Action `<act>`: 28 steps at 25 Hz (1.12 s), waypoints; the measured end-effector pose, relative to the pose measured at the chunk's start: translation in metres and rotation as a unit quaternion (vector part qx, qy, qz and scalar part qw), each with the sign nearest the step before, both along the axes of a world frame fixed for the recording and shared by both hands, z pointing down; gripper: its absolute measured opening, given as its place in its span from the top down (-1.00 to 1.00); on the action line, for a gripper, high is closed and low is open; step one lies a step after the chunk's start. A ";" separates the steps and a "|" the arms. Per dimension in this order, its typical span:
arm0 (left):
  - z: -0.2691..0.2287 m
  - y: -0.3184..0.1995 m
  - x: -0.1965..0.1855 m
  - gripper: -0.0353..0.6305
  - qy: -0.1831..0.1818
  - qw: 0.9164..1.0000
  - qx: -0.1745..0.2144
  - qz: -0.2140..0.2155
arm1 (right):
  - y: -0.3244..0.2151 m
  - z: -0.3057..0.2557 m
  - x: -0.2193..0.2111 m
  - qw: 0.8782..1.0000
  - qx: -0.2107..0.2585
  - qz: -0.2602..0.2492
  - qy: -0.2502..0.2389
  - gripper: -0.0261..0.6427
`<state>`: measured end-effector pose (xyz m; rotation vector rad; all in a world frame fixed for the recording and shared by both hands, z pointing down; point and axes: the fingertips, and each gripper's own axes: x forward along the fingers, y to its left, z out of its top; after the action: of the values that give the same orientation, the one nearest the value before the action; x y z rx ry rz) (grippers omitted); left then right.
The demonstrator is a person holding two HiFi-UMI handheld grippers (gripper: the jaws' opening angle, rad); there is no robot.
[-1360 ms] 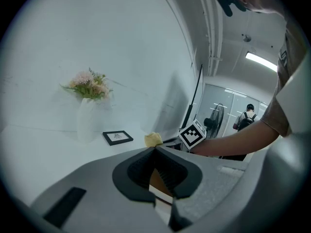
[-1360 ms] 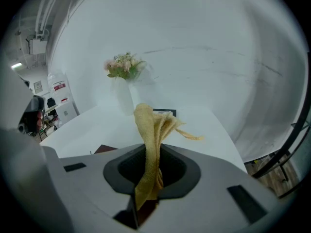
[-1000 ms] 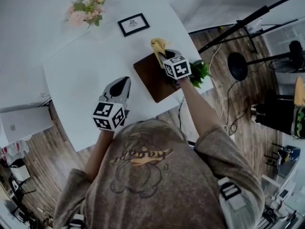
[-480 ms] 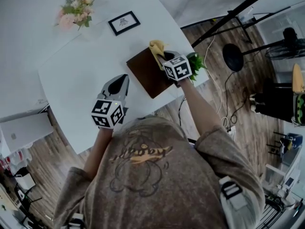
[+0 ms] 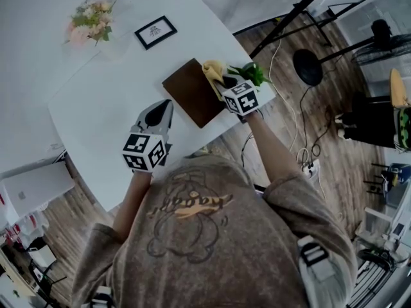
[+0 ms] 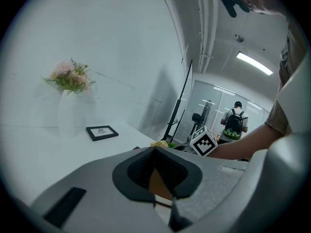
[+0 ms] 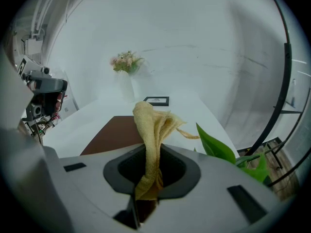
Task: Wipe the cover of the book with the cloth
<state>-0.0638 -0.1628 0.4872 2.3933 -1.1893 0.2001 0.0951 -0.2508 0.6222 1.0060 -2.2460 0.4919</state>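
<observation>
Two claws: right claw pinches cloth between book and plant; left claw closed.

Your left gripper fills the lower frame, jaws closed together with nothing between. Beyond, on the white table: a vase of flowers at far left, a framed picture beside it, and the yellow cloth and a marker cube at centre.

Right gripper clamped (left gripper closed).
</observation>
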 end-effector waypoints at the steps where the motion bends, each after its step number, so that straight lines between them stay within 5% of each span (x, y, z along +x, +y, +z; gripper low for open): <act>1: -0.001 0.001 0.002 0.88 0.000 1.000 0.001 0.002 | 0.005 0.000 0.003 1.000 0.000 0.002 0.000 0.74; 19: -0.007 0.016 0.023 0.88 0.004 0.999 0.004 0.039 | 0.072 -0.007 0.055 0.998 -0.023 0.051 -0.005 0.74; 28: -0.009 0.015 0.017 0.88 0.007 0.999 0.006 0.036 | 0.067 -0.044 0.023 0.998 -0.009 0.032 -0.046 0.74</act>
<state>-0.0470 -0.1481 0.4785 2.4446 -1.1022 0.1985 0.1181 -0.1842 0.5781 1.0674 -2.2910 0.5957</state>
